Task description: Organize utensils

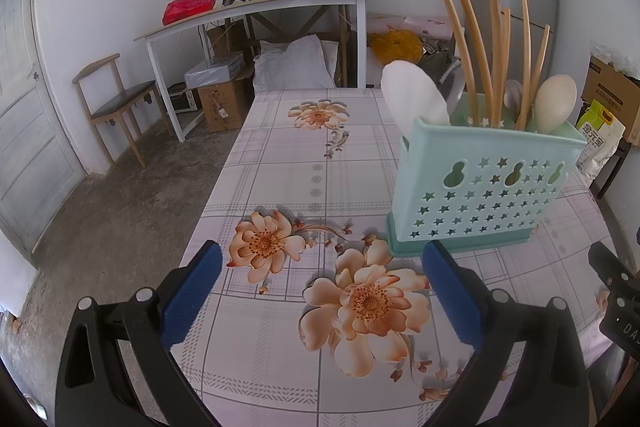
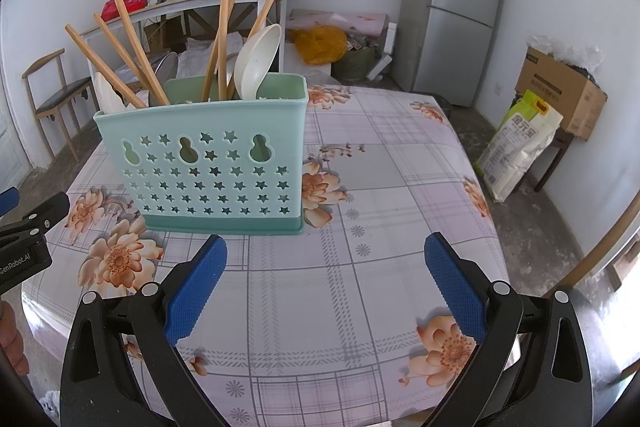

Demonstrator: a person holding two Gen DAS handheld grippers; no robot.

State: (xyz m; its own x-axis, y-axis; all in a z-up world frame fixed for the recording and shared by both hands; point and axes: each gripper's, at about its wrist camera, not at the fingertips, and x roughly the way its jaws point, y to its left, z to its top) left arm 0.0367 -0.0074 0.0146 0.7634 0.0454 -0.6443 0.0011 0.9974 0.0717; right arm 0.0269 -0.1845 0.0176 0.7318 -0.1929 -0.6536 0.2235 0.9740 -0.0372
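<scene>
Both grippers hang spread and empty: left gripper (image 1: 322, 291), right gripper (image 2: 326, 287). The holder (image 2: 208, 163) stands ahead-left of the right one, seemingly nearer it; chopsticks (image 2: 220, 35) upright.

The utensil holder (image 2: 208, 163), bristling with upright chopsticks (image 2: 222, 35) and spoons (image 2: 256, 61), is the only obstacle on the table (image 2: 380, 187), standing toward its left edge, with bare cloth open on every side.

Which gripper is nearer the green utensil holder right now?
Left, slightly. The left gripper has its right fingertip almost at the utensil holder base. The right gripper sits a bit further back, holder ahead-left. Both are open.
</scene>
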